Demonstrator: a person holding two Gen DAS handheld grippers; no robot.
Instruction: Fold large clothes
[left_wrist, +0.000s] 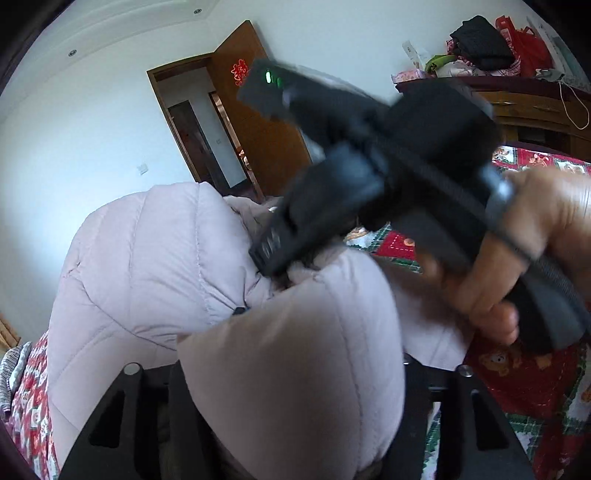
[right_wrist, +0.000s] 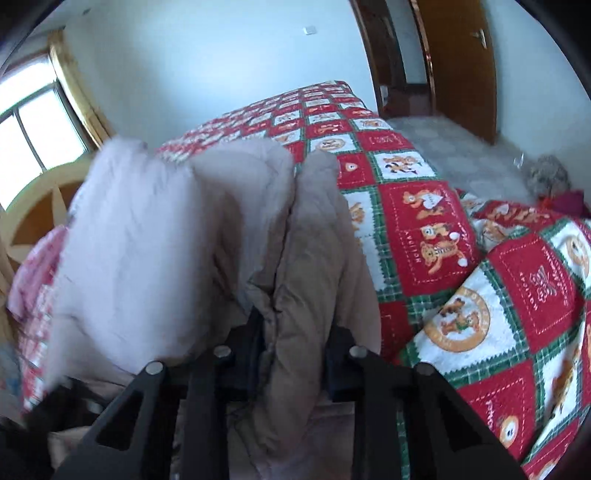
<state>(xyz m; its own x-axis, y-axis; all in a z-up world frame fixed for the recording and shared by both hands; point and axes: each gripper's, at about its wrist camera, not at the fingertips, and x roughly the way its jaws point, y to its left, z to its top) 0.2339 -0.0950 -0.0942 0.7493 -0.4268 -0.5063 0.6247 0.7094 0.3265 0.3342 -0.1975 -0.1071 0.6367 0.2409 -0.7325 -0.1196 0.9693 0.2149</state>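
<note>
Red patchwork bedspread (right_wrist: 436, 236), white walls (right_wrist: 207, 70), wooden door (right_wrist: 461, 59).

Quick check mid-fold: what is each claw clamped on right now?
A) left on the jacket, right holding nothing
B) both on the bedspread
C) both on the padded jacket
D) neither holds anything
C: the pale padded jacket bulges up between the right claw; likewise between the left claw.
</note>
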